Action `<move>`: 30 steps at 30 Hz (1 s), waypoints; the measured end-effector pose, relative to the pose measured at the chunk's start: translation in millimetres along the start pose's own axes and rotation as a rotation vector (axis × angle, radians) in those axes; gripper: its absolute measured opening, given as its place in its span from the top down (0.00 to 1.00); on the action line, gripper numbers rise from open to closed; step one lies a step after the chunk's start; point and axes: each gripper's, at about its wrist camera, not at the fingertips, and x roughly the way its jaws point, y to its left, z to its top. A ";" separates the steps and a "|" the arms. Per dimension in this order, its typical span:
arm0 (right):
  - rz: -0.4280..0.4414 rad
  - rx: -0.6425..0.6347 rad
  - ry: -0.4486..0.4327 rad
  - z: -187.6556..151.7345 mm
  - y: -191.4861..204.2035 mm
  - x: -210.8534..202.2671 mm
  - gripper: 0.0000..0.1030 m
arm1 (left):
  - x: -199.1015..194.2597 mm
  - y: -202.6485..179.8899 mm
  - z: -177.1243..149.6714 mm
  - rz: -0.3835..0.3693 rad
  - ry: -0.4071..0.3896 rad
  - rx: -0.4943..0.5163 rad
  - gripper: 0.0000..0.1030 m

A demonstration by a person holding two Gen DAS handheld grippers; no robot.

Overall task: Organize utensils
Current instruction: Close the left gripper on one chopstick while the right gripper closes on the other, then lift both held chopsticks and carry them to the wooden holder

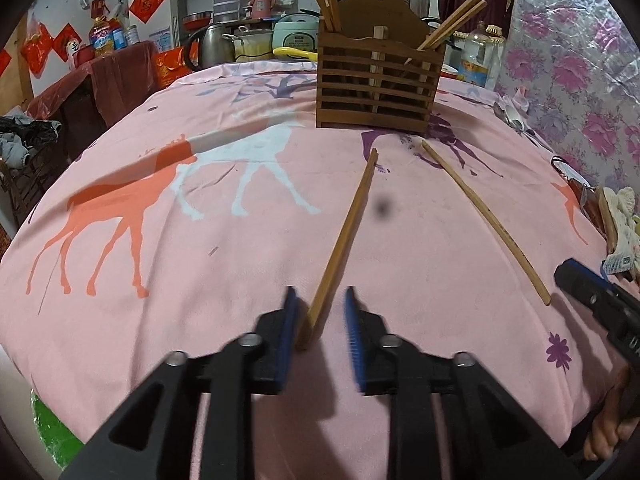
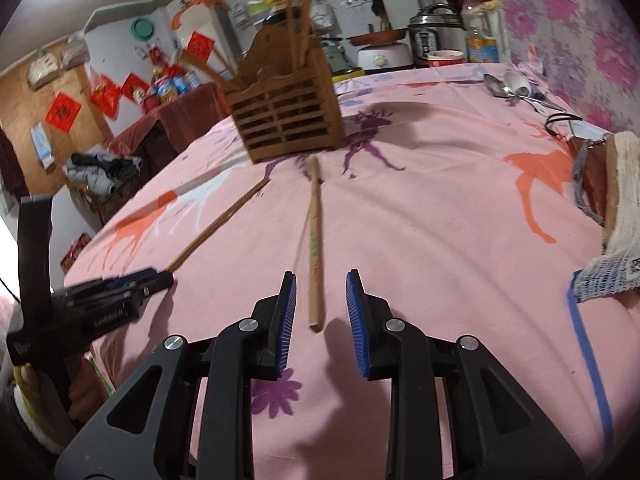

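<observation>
Left hand-held gripper (image 1: 321, 316), right hand-held gripper (image 2: 321, 304), both slightly open, one ungripped chopstick (image 1: 345, 232) apiece

A table covered with a pink cloth (image 1: 224, 264) printed with orange, white and purple deer carries everything. Straight ahead of the left gripper (image 1: 320, 320), a wooden slatted holder (image 1: 376, 92) stands on the cloth, with chopsticks upright in its compartments. A pair of chopsticks (image 1: 344, 240) lies flat, its near end between that gripper's blue pads. A single chopstick (image 2: 315, 240) lies just beside the pair, its near end reaching between the fingers of the right gripper (image 2: 321, 308). Far ahead and to the right of the right gripper, metal spoons (image 2: 506, 88) rest near the cloth's edge; closer on that side lies a brown and cream bundle (image 2: 612, 184).
</observation>
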 end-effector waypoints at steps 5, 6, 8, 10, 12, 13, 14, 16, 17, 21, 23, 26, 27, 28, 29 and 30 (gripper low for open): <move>-0.016 -0.018 0.030 -4.8 5.1 7.8 0.72 | -2.9 10.7 -1.7 -0.003 -0.007 -0.034 0.88; -0.020 -0.021 0.034 -5.5 5.8 9.2 0.72 | -3.5 14.6 -2.4 0.000 -0.008 -0.044 0.88; -0.037 -0.036 0.039 -8.4 8.9 12.4 0.72 | -5.0 19.3 -4.7 0.002 -0.015 -0.056 0.87; -0.067 -0.075 0.026 -11.0 15.1 13.3 0.73 | -5.9 20.7 -7.1 0.006 -0.027 -0.054 0.87; -0.105 -0.123 0.012 -14.1 22.1 14.8 0.75 | -6.1 17.6 -8.5 0.018 -0.037 -0.042 0.87; -0.117 -0.141 0.006 -15.6 24.7 14.9 0.76 | -6.2 16.3 -9.3 0.025 -0.042 -0.039 0.87; -0.121 -0.151 -0.001 -16.4 25.8 15.0 0.78 | -6.6 15.6 -10.0 0.029 -0.047 -0.038 0.87; -0.103 -0.156 -0.004 -17.3 26.8 14.6 0.87 | -7.6 15.1 -11.5 0.033 -0.055 -0.033 0.88; -0.101 -0.158 -0.004 -17.0 27.0 14.6 0.91 | -8.3 15.2 -11.7 0.030 -0.056 -0.034 0.88; -0.092 -0.155 -0.004 -15.8 27.1 12.9 0.94 | -12.6 15.9 -11.5 0.008 -0.049 -0.031 0.94; -0.086 -0.152 -0.015 -14.5 27.7 10.7 0.94 | -19.6 17.2 -9.9 0.010 -0.061 -0.033 0.94; -0.078 -0.152 -0.048 -9.3 31.2 -0.6 0.94 | -32.5 19.5 -5.0 0.017 -0.083 -0.041 0.94; -0.074 -0.154 -0.063 -6.5 32.6 -5.5 0.94 | -38.0 20.4 -2.7 0.016 -0.091 -0.045 0.94; -0.072 -0.156 -0.074 -4.1 33.3 -10.1 0.94 | -42.2 20.7 -1.0 0.016 -0.098 -0.047 0.94; -0.068 -0.158 -0.094 -0.5 35.2 -16.7 0.94 | -48.8 21.0 2.0 0.017 -0.111 -0.047 0.94; -0.063 -0.158 -0.115 3.9 37.1 -23.5 0.94 | -56.2 20.5 5.2 0.023 -0.126 -0.043 0.94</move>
